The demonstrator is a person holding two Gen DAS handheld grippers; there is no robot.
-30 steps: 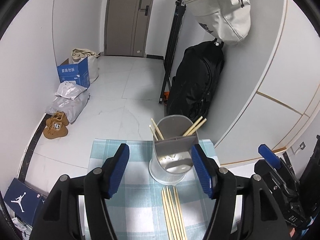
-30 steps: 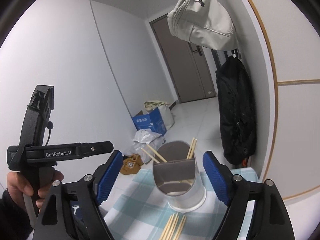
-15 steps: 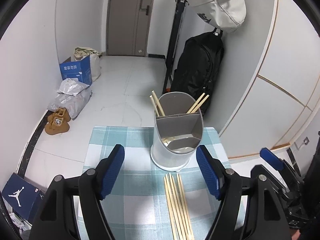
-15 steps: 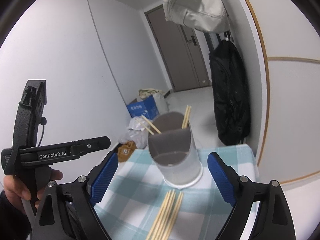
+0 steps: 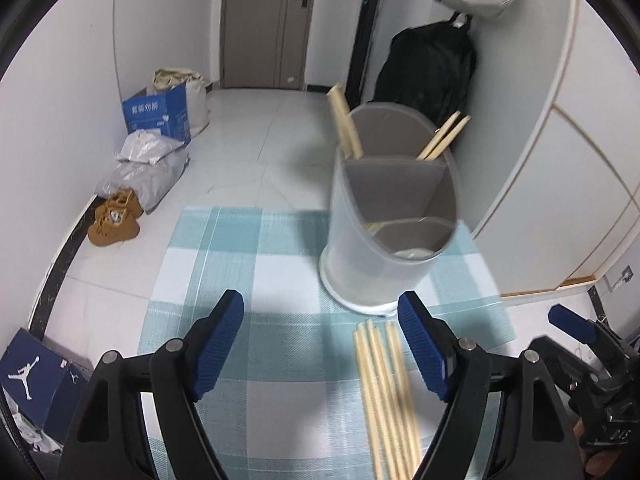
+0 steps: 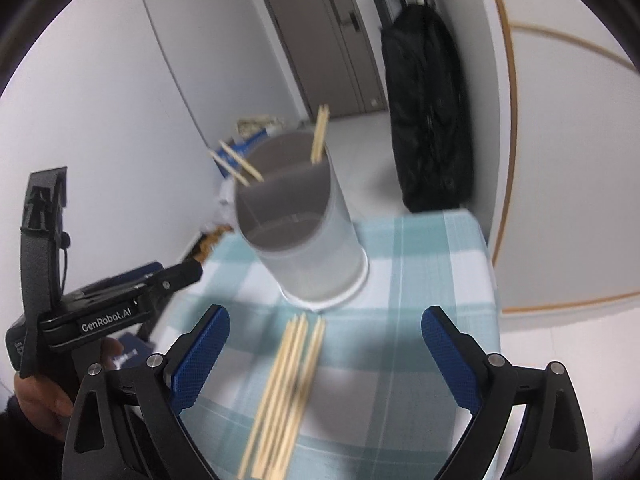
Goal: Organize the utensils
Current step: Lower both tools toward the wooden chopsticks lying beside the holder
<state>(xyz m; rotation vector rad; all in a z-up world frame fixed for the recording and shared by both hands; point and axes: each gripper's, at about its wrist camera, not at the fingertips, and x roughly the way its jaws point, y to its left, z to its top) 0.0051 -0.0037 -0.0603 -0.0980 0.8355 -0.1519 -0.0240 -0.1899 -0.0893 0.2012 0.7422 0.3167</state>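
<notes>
The left gripper [image 5: 320,340] is sitting in the lower half of the left wrist view with its jaws opening and standing wide; nothing is lying between the blue pads, which are hanging over the checked cloth [image 5: 248,248]. The loose chopsticks [image 5: 386,392] are lying side by side on the cloth at lower centre-right, just inside the right-hand pad and apart from it.

The utensil holder [image 5: 390,216], a grey divided cylinder, is standing upright on the cloth right of centre, just above the chopstick tips. Two pairs of chopsticks [image 5: 346,124] are already leaning out of its rear compartment, one to each side.

The right gripper [image 6: 324,344] is occupying the lower part of the right wrist view, jaws opening and very wide. The loose chopsticks [image 6: 284,392] are lying on the cloth [image 6: 420,264] in the gap between its pads, nearer the left pad, untouched by either. The holder [image 6: 304,232] is standing above them at centre, slightly blurred.

A person's hand [image 6: 44,396] is gripping the left tool's handle at the lower left edge of the right wrist view.

A black bag [image 6: 428,120] is hanging against the wall at upper right.
</notes>
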